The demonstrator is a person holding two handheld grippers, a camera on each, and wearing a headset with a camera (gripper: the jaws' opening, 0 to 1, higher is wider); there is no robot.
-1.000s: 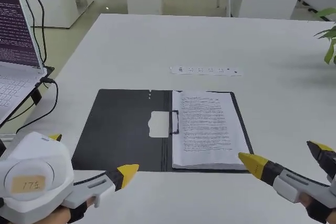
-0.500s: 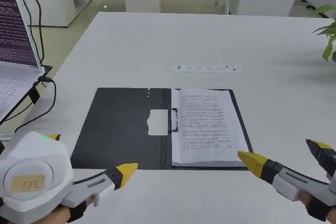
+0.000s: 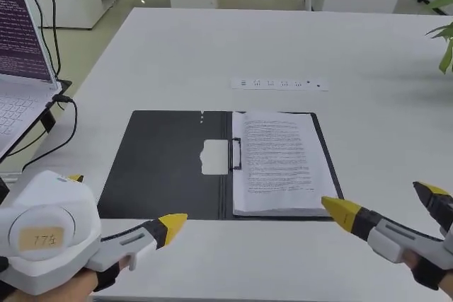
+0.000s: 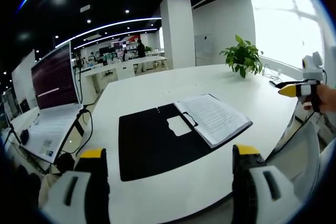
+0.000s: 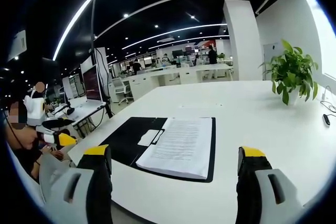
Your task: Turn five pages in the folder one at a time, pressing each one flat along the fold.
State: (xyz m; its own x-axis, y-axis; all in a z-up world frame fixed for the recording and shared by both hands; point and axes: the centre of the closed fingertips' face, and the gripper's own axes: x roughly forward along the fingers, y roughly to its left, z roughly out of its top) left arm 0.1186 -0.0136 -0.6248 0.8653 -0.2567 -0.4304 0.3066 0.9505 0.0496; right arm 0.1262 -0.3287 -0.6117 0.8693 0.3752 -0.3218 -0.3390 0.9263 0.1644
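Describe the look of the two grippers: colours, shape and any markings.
The left gripper and the right gripper have white and grey bodies and two tapering jaws, black toward the end with yellow tips. The left one bears a rounded white shell with a pale round sticker of handwritten digits. The person seems to wear dark gloves.

Black folder open flat (pages right)

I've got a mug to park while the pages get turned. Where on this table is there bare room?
Widest: the table beyond the power strip. Also bare: right of the folder, toward the plant. Crowded: the left edge, with laptop and cables.
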